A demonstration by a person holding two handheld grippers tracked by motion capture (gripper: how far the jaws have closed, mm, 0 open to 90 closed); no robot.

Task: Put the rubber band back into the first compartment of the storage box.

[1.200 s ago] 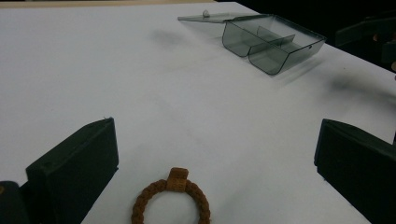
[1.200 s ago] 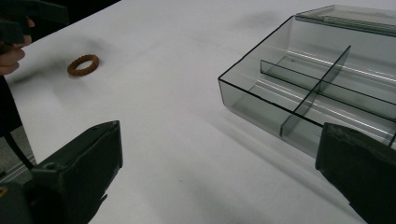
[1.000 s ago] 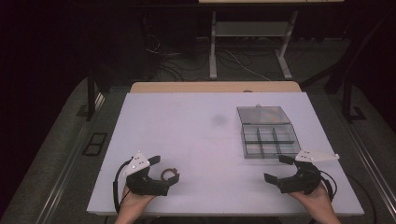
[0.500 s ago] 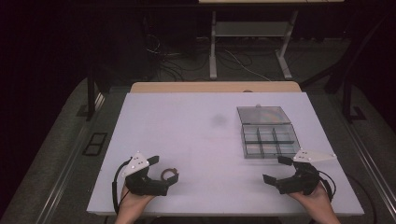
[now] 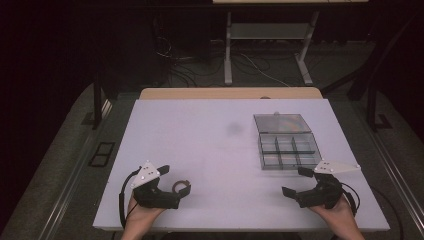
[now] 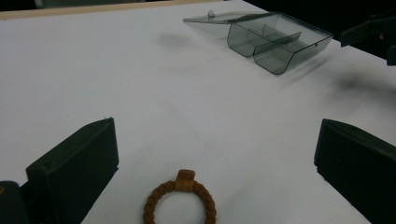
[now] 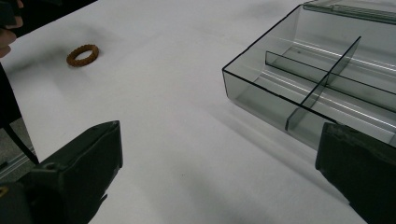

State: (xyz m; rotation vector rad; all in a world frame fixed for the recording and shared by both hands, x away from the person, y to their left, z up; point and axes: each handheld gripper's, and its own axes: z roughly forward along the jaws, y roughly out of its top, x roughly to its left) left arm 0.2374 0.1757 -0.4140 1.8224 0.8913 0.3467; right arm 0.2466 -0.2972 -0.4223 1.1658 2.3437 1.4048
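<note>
High view, left to right: the left gripper (image 5: 176,186) sits low on the white table (image 5: 200,135), jaws wide apart w/ a small brown ring (image 5: 181,187) lying between them — not grabbed yet. Farther right, a clear box (image 5: 287,147) w/ little compartments sits open, lid flat behind it. Right gripper (image 5: 295,182) waits just beside the box, jaws apart, holding nothing. Nothing moved vs. a sec ago — both hands stayed put, so prob. the ring pick-up hasn't started.
</note>
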